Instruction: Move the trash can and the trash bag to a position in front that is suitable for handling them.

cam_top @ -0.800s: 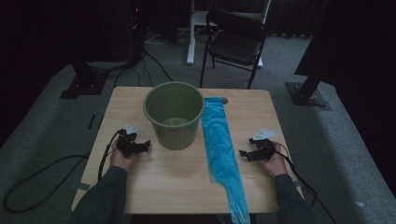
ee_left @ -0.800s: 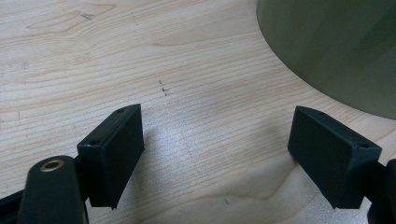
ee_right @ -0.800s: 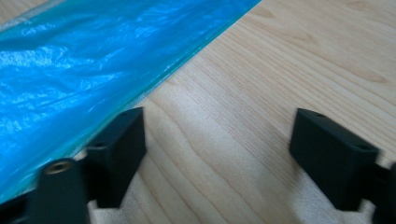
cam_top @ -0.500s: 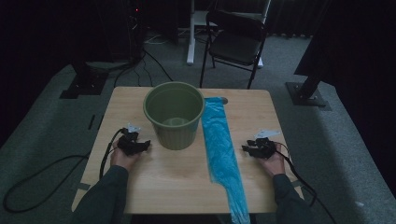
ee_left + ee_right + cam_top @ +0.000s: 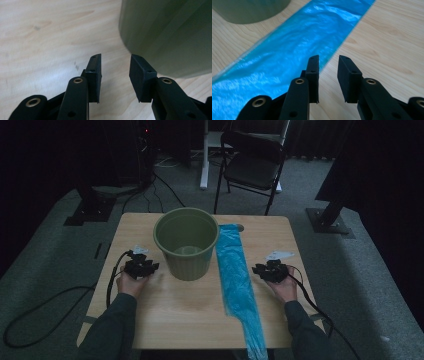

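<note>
A green plastic bin stands upright on the wooden table, nothing showing inside it. Just right of it a long blue plastic bag lies flat, running from the far side past the table's front edge. My left gripper rests on the table left of the bin, open with nothing between its jaws; the bin's wall rises close ahead on the right of the left gripper. My right gripper lies right of the bag, open and holding nothing. Its jaws point at the bag's edge; right gripper.
A black folding chair stands on the grey carpet beyond the table. Black stand bases sit at the far right and far left. Cables trail from both grippers off the table's sides.
My right gripper has shifted slightly left toward the bag. The left gripper has barely moved.
</note>
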